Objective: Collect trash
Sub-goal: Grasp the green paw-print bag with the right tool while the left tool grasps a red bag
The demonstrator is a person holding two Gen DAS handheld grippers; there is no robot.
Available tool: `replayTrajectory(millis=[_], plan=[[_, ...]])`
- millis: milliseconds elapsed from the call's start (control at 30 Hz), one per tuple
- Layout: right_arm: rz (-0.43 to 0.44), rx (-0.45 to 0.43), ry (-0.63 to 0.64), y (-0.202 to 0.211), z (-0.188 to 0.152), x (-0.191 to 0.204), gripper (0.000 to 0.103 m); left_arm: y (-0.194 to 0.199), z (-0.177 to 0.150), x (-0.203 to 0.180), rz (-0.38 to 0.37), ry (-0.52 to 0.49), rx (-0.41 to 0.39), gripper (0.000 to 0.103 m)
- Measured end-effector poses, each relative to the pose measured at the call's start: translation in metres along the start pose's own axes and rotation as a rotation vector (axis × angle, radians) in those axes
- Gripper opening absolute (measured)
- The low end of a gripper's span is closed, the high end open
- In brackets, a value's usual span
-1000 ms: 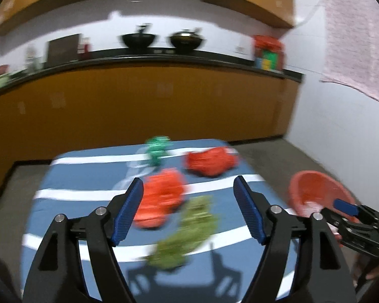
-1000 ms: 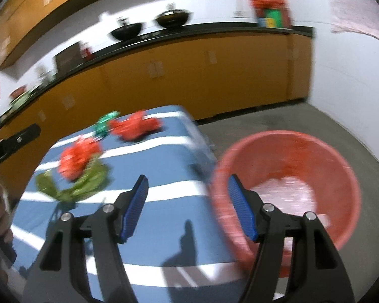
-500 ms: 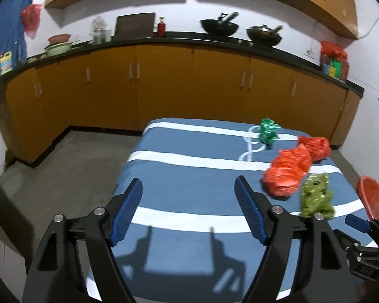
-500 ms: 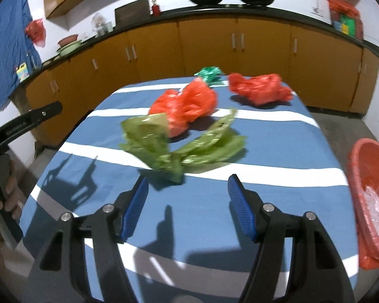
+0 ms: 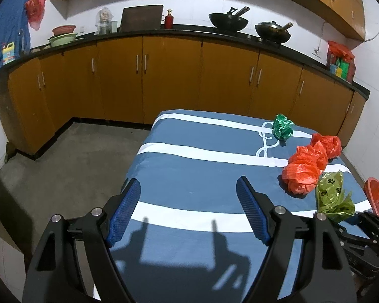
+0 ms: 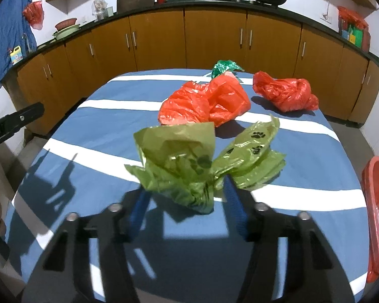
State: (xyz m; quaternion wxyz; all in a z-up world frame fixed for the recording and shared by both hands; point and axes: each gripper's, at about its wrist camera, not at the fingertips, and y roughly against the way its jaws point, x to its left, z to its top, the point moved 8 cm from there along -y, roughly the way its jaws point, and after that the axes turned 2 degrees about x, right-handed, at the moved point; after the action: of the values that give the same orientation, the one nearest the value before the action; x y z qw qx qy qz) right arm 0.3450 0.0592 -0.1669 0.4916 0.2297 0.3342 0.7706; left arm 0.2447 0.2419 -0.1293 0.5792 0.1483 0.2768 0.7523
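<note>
An olive-green paw-print bag (image 6: 189,166) lies crumpled on the blue striped table (image 6: 88,131). My right gripper (image 6: 187,189) is open, its jaws either side of the bag's near end. Behind it lie a red bag (image 6: 204,103), a second red bag (image 6: 285,93) and a small dark green bag (image 6: 224,67). In the left wrist view the olive bag (image 5: 333,197), red bags (image 5: 303,169) (image 5: 327,145) and green bag (image 5: 281,126) sit at the right. My left gripper (image 5: 188,202) is open and empty over the table's left part.
A red basket (image 6: 377,202) stands off the table's right edge, also in the left wrist view (image 5: 377,197). Orange cabinets (image 5: 164,75) under a black counter with woks (image 5: 228,21) line the back wall. Grey floor (image 5: 63,164) lies left of the table.
My right gripper swung away from the red basket to the table and moved in on the olive bag, jaws narrowing around it. My left gripper swung left, away from the bags.
</note>
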Motion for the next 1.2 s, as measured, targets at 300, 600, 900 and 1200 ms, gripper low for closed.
replayTrajectory(millis=[300, 600, 900, 1200], plan=[[-0.029, -0.013, -0.080, 0.006, -0.005, -0.036, 0.021, -0.012, -0.001, -0.044, -0.083, -0.058, 0.017, 0.082], [-0.109, -0.027, -0.204, 0.019, -0.012, -0.108, 0.021, -0.027, -0.001, -0.131, -0.226, -0.166, 0.033, 0.094], [-0.135, -0.023, -0.286, 0.028, -0.021, -0.151, 0.021, -0.069, -0.003, -0.189, -0.268, -0.244, 0.123, 0.096], [-0.114, -0.044, -0.289, 0.034, -0.018, -0.151, 0.021, -0.096, -0.010, -0.194, -0.288, -0.190, 0.205, 0.085]])
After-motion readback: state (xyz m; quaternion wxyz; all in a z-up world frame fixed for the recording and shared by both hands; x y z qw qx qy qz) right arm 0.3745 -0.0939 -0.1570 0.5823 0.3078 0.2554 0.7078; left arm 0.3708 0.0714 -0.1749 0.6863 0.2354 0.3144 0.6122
